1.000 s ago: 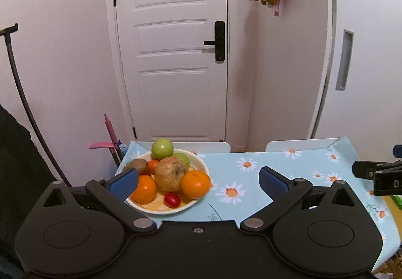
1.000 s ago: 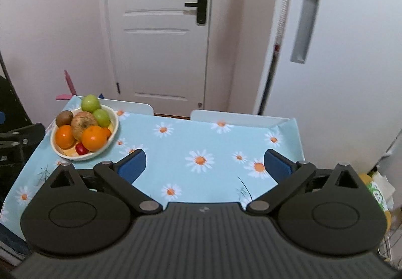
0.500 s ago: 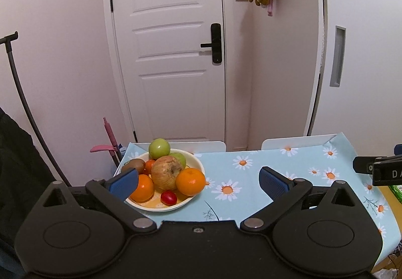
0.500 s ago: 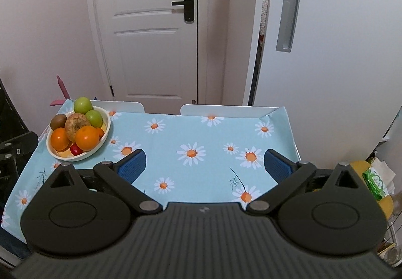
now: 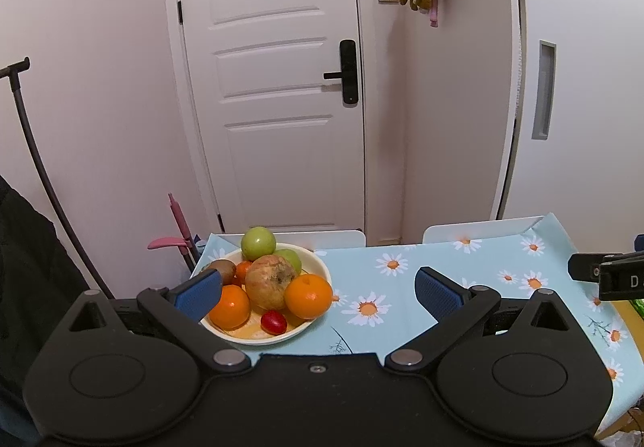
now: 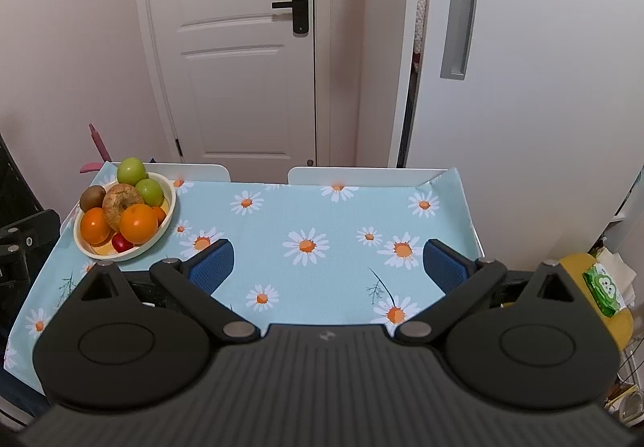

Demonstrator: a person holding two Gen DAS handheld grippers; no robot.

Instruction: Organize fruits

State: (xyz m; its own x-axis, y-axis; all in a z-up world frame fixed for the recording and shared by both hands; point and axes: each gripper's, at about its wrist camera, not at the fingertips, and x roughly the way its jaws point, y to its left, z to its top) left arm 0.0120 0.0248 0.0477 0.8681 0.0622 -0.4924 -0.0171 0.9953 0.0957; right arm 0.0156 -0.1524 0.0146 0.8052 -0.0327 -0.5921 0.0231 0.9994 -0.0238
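Both our grippers, left gripper (image 5: 318, 292) and right gripper (image 6: 328, 263), are hanging wide open and empty above the table (image 6: 322, 213), near the fruit bowl (image 6: 167, 223).

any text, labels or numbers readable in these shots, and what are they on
"D": a single white letter on the black gripper body at the right edge of the left wrist view; the rest is cut off by the frame.
Small embossed mark on the ribbed grey housing in the right wrist view: too small to read.
Green packet at the right edge: shows a cartoon figure, no legible words.
Nothing else carries text.
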